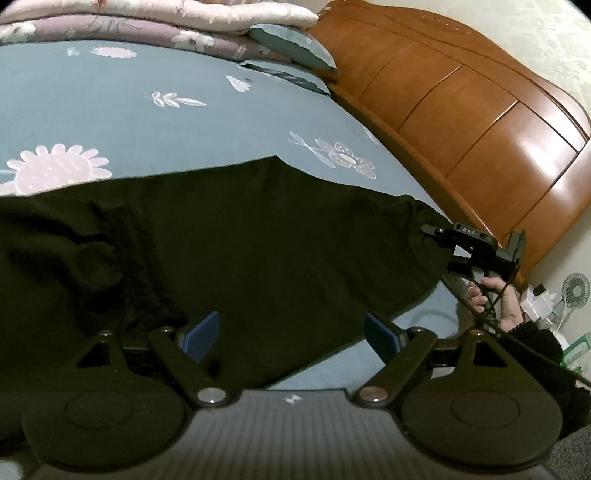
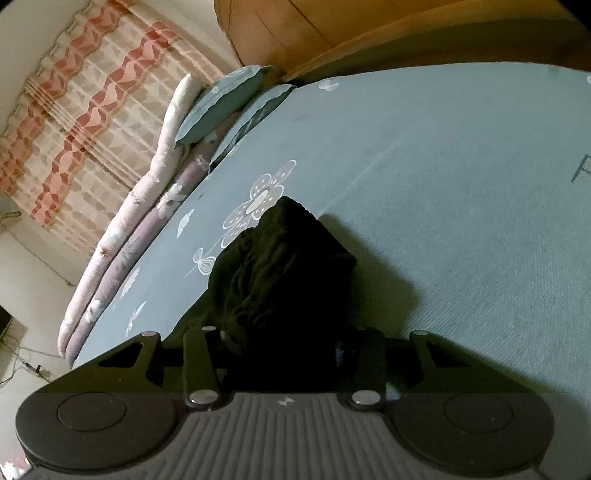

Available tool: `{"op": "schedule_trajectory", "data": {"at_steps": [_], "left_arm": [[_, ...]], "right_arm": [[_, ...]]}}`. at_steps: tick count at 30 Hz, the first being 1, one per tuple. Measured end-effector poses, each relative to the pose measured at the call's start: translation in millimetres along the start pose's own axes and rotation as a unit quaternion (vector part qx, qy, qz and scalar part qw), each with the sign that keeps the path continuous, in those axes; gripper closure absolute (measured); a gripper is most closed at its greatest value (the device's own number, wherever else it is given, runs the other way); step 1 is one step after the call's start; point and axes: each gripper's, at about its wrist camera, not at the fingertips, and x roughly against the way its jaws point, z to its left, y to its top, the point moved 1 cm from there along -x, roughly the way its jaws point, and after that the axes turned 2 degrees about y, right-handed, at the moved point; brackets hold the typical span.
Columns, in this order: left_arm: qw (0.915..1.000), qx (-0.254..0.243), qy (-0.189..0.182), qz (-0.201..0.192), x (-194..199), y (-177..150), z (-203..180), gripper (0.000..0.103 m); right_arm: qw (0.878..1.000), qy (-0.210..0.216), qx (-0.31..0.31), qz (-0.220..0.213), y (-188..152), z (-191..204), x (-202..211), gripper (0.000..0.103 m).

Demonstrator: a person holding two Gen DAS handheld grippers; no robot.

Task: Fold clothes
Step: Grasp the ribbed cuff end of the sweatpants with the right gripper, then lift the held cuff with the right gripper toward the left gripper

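Bed sheet (image 1: 110, 107) is blue-grey with a flower print. Folded quilts (image 1: 122, 26) are stacked along its far edge, two pillows (image 1: 295, 46) beside them against the wooden headboard (image 1: 461, 110). Small fan (image 1: 574, 291) and a white box sit off the bed at right; patterned curtain (image 2: 74, 107) shows in the right wrist view. Nothing lies on the open sheet around the cloth.

Black garment (image 1: 240, 240) lies spread flat across the near half of the bed, a rougher knit band running down its left part.

Left gripper (image 1: 291, 332): jaws wide apart, blue pads (image 1: 203, 334) clear, hovering over the garment's near edge. Cloth lies below and between the fingers, no pad pressing it.

Right gripper (image 1: 441, 245) sits at the garment's right end, near the headboard side, hand (image 1: 495, 299) on its handle. In its own view, bunched black cloth (image 2: 280, 266) fills the gap between the fingers (image 2: 199, 354) and rises in a heap ahead. Jaws partly closed in on that bunch; pads hidden by cloth, looks clamped on the garment end.
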Motion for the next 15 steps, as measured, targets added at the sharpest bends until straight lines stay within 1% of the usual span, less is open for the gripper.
{"op": "schedule_trajectory", "data": {"at_steps": [3, 8, 10, 15], "left_arm": [[0.9999, -0.010, 0.011, -0.005, 9, 3, 4, 0.018], [0.9990, -0.029, 0.033, -0.010, 24, 9, 16, 0.018], [0.9985, -0.034, 0.041, -0.012, 31, 11, 22, 0.018], [0.9979, -0.041, 0.046, -0.018, 44, 10, 36, 0.018]], "right_arm": [[0.999, -0.020, 0.036, 0.001, 0, 17, 3, 0.060], [0.993, -0.043, 0.107, -0.003, 3, 55, 10, 0.062], [0.991, -0.045, 0.125, -0.008, 3, 71, 14, 0.063], [0.986, -0.034, 0.165, -0.014, 1, 114, 25, 0.063]]}}
